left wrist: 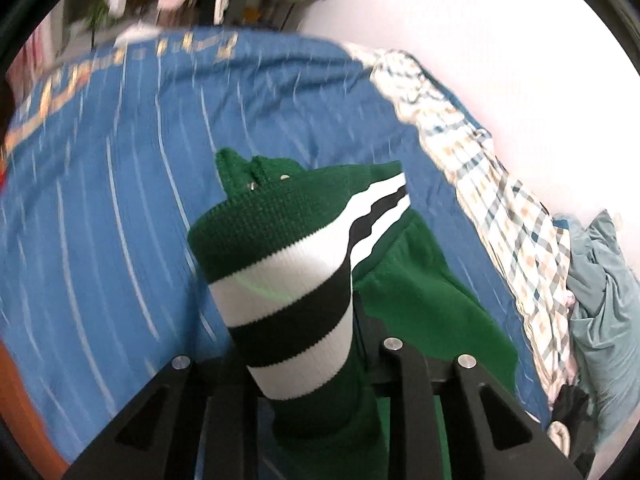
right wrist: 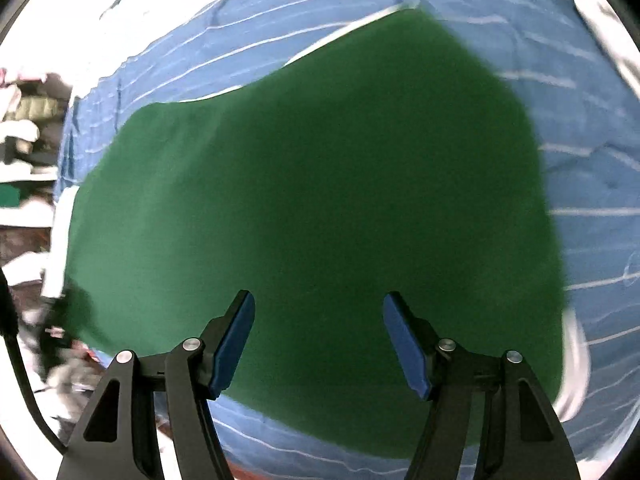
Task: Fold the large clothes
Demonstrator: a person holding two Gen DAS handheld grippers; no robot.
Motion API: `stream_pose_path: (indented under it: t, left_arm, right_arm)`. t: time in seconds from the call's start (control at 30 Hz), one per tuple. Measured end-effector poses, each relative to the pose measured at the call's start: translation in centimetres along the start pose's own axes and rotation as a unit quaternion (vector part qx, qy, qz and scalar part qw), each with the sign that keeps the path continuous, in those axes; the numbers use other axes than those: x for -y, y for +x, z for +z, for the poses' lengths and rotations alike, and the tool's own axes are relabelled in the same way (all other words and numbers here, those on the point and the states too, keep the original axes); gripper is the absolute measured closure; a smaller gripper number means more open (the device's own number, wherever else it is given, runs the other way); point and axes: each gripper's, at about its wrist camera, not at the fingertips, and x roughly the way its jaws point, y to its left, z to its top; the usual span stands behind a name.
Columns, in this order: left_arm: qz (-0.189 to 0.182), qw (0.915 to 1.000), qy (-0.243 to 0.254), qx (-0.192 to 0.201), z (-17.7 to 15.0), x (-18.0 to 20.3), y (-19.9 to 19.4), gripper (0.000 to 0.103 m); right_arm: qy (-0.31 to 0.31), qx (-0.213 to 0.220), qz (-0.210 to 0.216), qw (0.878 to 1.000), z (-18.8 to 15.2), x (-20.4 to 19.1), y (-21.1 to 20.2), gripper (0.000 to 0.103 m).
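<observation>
- The left gripper, low in the left wrist view, was clamped nearly closed on the striped cuff of a green sweater. The knit bunched up over its jaws, probably lifted so that part could be carried across for a fold.
- The right gripper hung with jaws wide apart and nothing between the blue pads, poised over the green cloth, perhaps to pin or pinch it.
- The sweater's body lay spread on the blue striped bedsheet, filling the middle of the right wrist view.
- Beyond, a plaid cloth edged the bed at right.
- Yellow lettering at the upper left was too blurred to read.
</observation>
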Motion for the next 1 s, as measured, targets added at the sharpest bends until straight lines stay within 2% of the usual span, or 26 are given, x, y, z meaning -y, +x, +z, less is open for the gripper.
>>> stream_pose_path:
  t: [0.03, 0.1, 0.17, 0.23, 0.3, 0.37, 0.43, 0.53, 0.6, 0.7, 0.73, 0.8, 0.87, 0.93, 1.0]
  left_arm:
    - [0.002, 1.0000, 0.006, 0.006, 0.9, -0.1, -0.3, 0.083]
    - [0.011, 0.9997, 0.022, 0.009, 2.1, -0.1, -0.8, 0.083]
    - [0.009, 0.9988, 0.048, 0.006, 2.3, 0.7, -1.0, 0.083]
    - [0.017, 0.9953, 0.094, 0.018, 2.3, 2.9, -1.4, 0.083]
    - [0.012, 0.9886, 0.145, 0.041, 2.0, 5.9, -2.6, 0.083]
    - [-0.003, 0.9818, 0.180, 0.061, 1.9, 9.0, -3.8, 0.084]
    - [-0.023, 0.9704, 0.225, 0.085, 1.1, 12.4, -5.9, 0.084]
    - [-0.068, 0.9549, 0.272, 0.099, -0.5, 17.1, -8.6, 0.084]
    - [-0.104, 0.9376, 0.316, 0.101, -2.7, 20.8, -10.4, 0.084]
    - [-0.157, 0.9016, 0.394, 0.086, -7.6, 26.1, -12.3, 0.084]
    - [-0.178, 0.8836, 0.427, 0.071, -10.3, 28.0, -12.9, 0.084]
    - [-0.210, 0.8592, 0.465, 0.043, -14.5, 30.3, -13.4, 0.084]
    - [-0.245, 0.8305, 0.500, 0.001, -20.2, 32.1, -13.5, 0.085]
    - [-0.265, 0.8082, 0.524, -0.051, -25.5, 33.1, -12.7, 0.085]
    - [-0.272, 0.7924, 0.538, -0.091, -29.6, 33.4, -11.5, 0.085]
  right_arm:
    - [-0.002, -0.004, -0.007, 1.000, 0.0, -0.3, 0.6, 0.050]
    - [-0.005, -0.036, -0.012, 0.999, 0.1, -0.9, 3.8, 0.065]
    - [0.006, -0.088, -0.006, 0.996, 0.0, -1.0, 8.5, 0.064]
    - [0.021, -0.084, -0.019, 0.996, 0.3, -1.4, 9.4, 0.063]
    - [0.010, -0.087, -0.033, 0.996, 0.3, -2.2, 8.3, 0.063]
    - [0.006, -0.065, -0.010, 0.998, -0.3, -2.2, 6.2, 0.062]
    - [0.014, -0.045, 0.007, 0.999, -1.3, -1.4, 4.1, 0.051]
    - [0.043, -0.009, 0.021, 0.999, -3.6, 1.7, 0.3, 0.050]
    - [0.079, 0.000, 0.032, 0.996, -5.2, 4.6, -1.2, 0.050]
    - [0.134, 0.002, 0.050, 0.990, -7.6, 8.9, -2.5, 0.050]
    - [0.145, 0.000, 0.047, 0.988, -8.3, 9.9, -2.6, 0.050]
    - [0.164, 0.000, 0.034, 0.986, -9.8, 11.6, -2.5, 0.050]
    - [0.180, -0.002, 0.025, 0.983, -11.0, 13.1, -2.3, 0.050]
    - [0.200, 0.004, 0.019, 0.980, -12.2, 15.4, -2.9, 0.050]
    - [0.214, 0.007, 0.014, 0.977, -13.0, 17.7, -3.5, 0.050]
